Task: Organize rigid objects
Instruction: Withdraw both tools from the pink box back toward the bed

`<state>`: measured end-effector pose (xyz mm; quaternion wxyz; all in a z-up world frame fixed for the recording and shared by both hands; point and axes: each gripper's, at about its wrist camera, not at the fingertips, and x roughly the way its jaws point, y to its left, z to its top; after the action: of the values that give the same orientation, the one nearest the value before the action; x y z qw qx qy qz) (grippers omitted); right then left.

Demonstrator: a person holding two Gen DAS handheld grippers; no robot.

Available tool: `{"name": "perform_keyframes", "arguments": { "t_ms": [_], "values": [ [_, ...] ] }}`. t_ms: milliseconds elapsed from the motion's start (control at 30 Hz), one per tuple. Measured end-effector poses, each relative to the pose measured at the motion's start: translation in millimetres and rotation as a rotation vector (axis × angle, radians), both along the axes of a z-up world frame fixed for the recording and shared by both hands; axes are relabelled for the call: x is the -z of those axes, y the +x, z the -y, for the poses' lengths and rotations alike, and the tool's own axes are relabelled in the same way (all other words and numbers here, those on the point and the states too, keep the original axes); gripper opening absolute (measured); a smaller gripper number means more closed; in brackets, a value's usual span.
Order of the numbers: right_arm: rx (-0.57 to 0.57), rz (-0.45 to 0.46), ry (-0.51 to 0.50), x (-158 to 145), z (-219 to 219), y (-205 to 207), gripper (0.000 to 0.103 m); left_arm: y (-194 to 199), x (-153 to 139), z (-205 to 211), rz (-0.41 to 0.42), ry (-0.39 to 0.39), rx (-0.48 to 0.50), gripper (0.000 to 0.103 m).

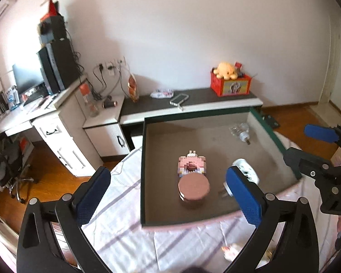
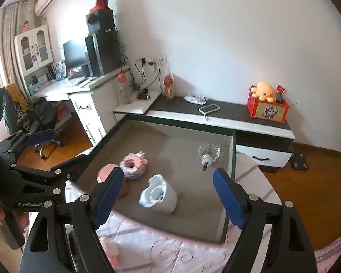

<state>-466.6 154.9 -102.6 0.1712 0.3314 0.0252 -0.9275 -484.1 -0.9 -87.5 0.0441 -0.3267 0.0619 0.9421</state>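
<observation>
Both pairs of fingers stand wide with nothing between them, poised above the near edge of the shallow tray (image 2: 229,166) on the bed. From the right gripper (image 2: 168,195), the white cup-like container (image 2: 159,194) lies nearest, tipped on its side just ahead of the fingers, mouth turned toward the left gripper (image 1: 168,191). That gripper sits over the round brown tin (image 1: 194,187) (touching the pink brick figure (image 1: 191,165) behind it). Farthest, near the tray's back corner, lies the clear bottle (image 2: 208,153). I judge the right hand nearer the container.
</observation>
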Motion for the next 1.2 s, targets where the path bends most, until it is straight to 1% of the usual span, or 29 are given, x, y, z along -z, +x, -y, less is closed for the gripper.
{"name": "perform_keyframes", "arguments": {
  "t_ms": [100,133,200,300,367,500,633,733,800,833,867,967,1100,1133,1200],
  "values": [
    [-0.009,-0.045,-0.005,-12,1,28,0.089,31,-12,4,-0.046,0.019,-0.008,0.103],
    [-0.007,-0.064,-0.006,-15,1,37,0.091,47,-17,6,-0.078,0.035,-0.012,0.103],
    [-0.002,-0.104,-0.003,-22,0,58,0.103,69,-23,9,-0.112,0.061,-0.009,0.103],
    [0.006,-0.169,-0.004,-29,0,94,0.103,107,-31,11,-0.169,0.077,-0.016,0.103],
    [0.011,-0.199,-0.010,-31,-1,115,0.103,133,-34,11,-0.212,0.066,-0.033,0.103],
    [0.065,-0.292,-0.010,-34,-6,162,0.103,180,-35,11,-0.293,0.048,-0.020,0.103],
    [0.121,-0.399,-0.022,-34,-10,204,0.103,221,-32,12,-0.330,0.049,-0.002,0.103],
    [0.142,-0.410,-0.038,-30,-10,227,0.103,242,-25,18,-0.325,0.078,-0.013,0.103],
    [0.152,-0.399,-0.057,-25,-12,240,0.103,251,-22,21,-0.322,0.082,-0.023,0.103],
    [0.153,-0.391,-0.063,-22,-13,244,0.103,258,-19,25,-0.329,0.086,-0.049,0.103],
    [0.157,-0.384,-0.072,-19,-13,247,0.103,262,-19,27,-0.325,0.090,-0.054,0.103],
    [0.162,-0.363,-0.068,-13,-14,257,0.103,274,-16,34,-0.326,0.099,-0.075,0.103],
    [0.158,-0.351,-0.061,-12,-11,262,0.103,280,-14,38,-0.320,0.077,-0.093,0.103],
    [0.157,-0.352,-0.057,-12,-10,264,0.103,284,-14,39,-0.330,0.070,-0.107,0.103],
    [0.150,-0.357,-0.043,-12,-6,268,0.103,288,-15,39,-0.341,0.067,-0.104,0.103]
  ]
}}
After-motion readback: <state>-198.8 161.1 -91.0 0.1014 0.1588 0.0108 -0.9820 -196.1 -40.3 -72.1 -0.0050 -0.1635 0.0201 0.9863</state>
